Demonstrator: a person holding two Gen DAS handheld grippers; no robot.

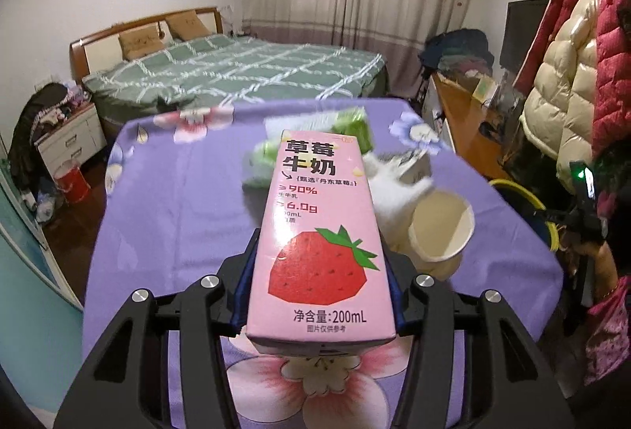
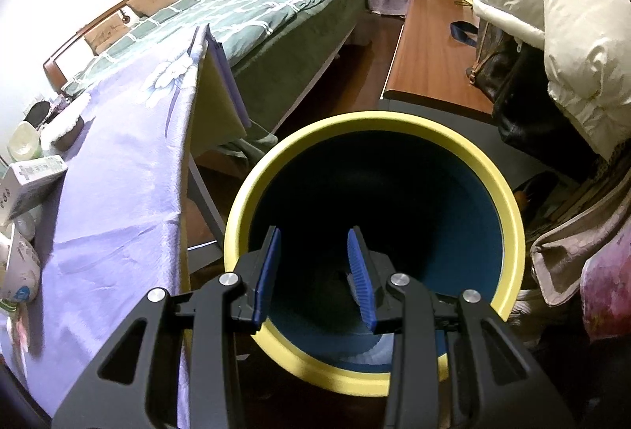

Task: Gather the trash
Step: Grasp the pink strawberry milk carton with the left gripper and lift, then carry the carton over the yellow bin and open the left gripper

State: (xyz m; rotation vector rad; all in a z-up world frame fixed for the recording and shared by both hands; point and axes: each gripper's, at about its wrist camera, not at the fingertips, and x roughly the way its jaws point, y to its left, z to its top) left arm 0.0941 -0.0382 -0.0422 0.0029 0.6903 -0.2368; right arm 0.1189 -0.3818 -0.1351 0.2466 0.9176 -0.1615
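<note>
My left gripper [image 1: 320, 271] is shut on a pink strawberry milk carton [image 1: 321, 223], its blue pads pressing both sides near the base, above the purple flowered tablecloth [image 1: 169, 216]. Behind the carton on the table lie a tipped paper cup [image 1: 441, 227], crumpled white tissue [image 1: 388, 192], a small yoghurt-type cup [image 1: 416, 166] and blurred green packaging [image 1: 353, 123]. My right gripper [image 2: 314, 235] is open, with nothing between its fingers, and hangs over the mouth of a round bin with a yellow rim [image 2: 508, 200] and dark blue inside. The bin's rim [image 1: 524, 194] also shows beside the table.
The table's edge [image 2: 185, 168] runs just left of the bin, with a white box [image 2: 31, 184] and other items on it. A bed [image 1: 236, 70] lies beyond, a wooden desk [image 2: 430, 54] and hanging puffy coats [image 2: 552, 14] to the right. A person's sleeve [image 1: 607, 326] is at far right.
</note>
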